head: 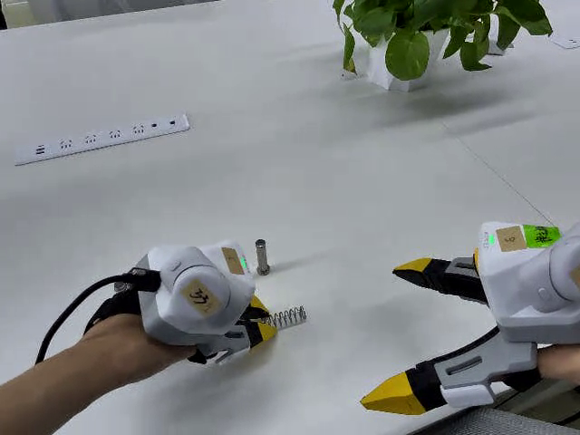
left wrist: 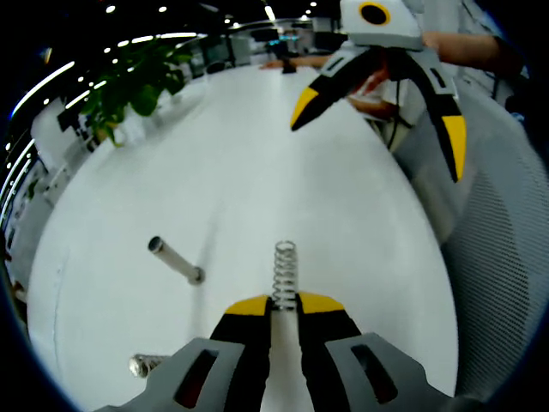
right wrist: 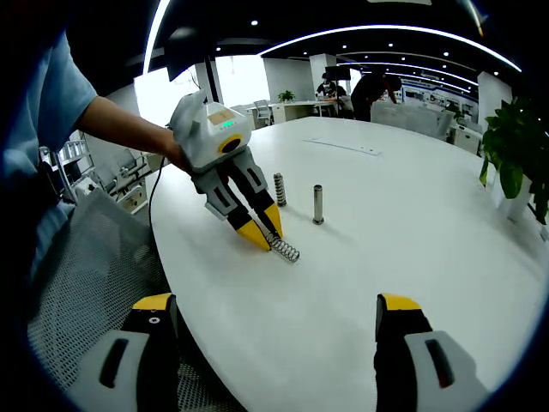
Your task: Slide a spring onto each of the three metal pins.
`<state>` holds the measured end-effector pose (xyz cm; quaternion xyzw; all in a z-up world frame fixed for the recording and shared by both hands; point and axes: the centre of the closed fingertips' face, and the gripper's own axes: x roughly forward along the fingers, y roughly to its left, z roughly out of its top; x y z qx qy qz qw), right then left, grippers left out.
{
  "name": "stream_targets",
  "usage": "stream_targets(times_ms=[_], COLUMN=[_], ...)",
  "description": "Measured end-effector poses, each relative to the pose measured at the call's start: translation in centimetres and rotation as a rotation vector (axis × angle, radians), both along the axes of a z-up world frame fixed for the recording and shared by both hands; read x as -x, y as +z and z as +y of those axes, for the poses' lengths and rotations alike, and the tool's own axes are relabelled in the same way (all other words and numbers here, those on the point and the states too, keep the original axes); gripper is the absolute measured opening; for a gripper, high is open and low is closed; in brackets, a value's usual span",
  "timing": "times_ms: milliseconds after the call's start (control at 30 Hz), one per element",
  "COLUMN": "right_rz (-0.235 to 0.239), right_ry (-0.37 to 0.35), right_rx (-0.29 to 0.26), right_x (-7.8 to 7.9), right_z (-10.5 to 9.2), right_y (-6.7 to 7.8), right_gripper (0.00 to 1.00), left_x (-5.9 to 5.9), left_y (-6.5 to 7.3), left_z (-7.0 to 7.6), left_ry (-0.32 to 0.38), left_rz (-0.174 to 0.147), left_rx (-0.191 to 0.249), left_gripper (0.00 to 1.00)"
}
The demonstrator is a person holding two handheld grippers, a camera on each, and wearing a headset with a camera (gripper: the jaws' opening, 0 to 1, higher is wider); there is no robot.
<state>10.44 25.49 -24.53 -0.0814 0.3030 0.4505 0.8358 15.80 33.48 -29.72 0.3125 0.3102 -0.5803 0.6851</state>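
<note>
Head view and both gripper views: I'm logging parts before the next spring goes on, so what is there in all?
spring: one, silver, held at one end by the left gripper, near the table's front
bare pin: one, grey metal, upright just beyond the left gripper
pin with a spring on it: one, grey, upright near the bare pin
power strip: one, white, far left of the table
potted plant: one, green leaves in a white pot, far right
table: one, white
left gripper: one, white with yellow-tipped fingers, closed on the spring
right gripper: one, white with yellow tips, open, at the right edge of the table
</note>
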Motion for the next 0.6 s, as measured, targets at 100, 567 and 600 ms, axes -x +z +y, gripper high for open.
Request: stream_targets(times_ms=[100,567,600], right_rz=[0.002,0.012,0.011], right_ry=[0.002,0.017,0.018], right_rx=[-0.001,-0.018,-0.020], right_x=[0.1,0.5,0.5], right_z=[0.2,1.3,1.4], right_y=[0.0,0.0,0.1], right_gripper=[0.97,0.96,0.96], left_x=[0.0,-0.1,0.0], left_y=[0.0,-0.1,-0.1], left_z=[0.0,0.4,0.3], left_ry=[0.002,0.022,0.020], left_rz=[0.017,0.065,0.053], left_rx=[-0.037,-0.094,-0.086], left_gripper=[0.11,0.10,0.10])
